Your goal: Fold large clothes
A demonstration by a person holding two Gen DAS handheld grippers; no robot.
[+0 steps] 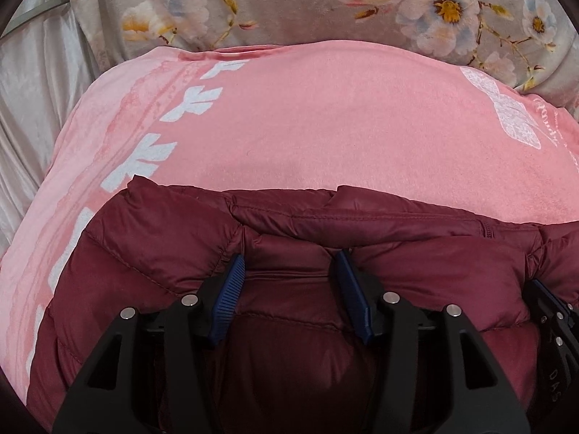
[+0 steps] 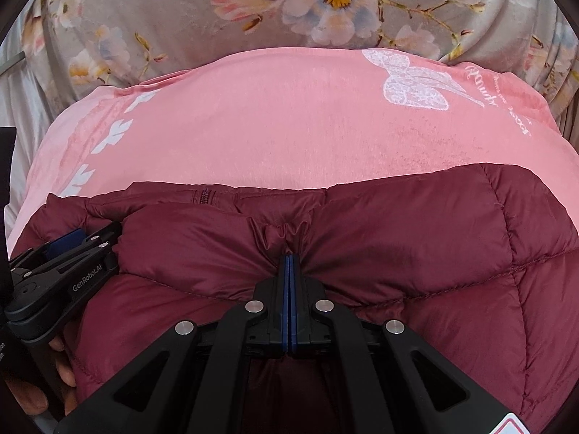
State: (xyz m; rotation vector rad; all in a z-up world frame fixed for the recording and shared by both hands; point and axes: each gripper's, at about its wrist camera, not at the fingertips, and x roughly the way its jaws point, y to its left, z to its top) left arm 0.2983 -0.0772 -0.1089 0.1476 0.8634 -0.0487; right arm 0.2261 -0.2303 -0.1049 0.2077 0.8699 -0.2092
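Observation:
A dark red quilted puffer jacket lies on a pink sheet, its folded edge and zipper towards the far side. My left gripper is open, its blue pads spread, with a bulge of jacket fabric between them. In the right wrist view my right gripper is shut on a pinched pleat of the jacket near its upper edge. The left gripper shows at the left of that view, resting on the jacket. The right gripper's finger shows at the right edge of the left wrist view.
The pink sheet has white leaf and butterfly prints. Behind it lies a grey floral blanket, also in the right wrist view. Pale satin fabric lies at the left.

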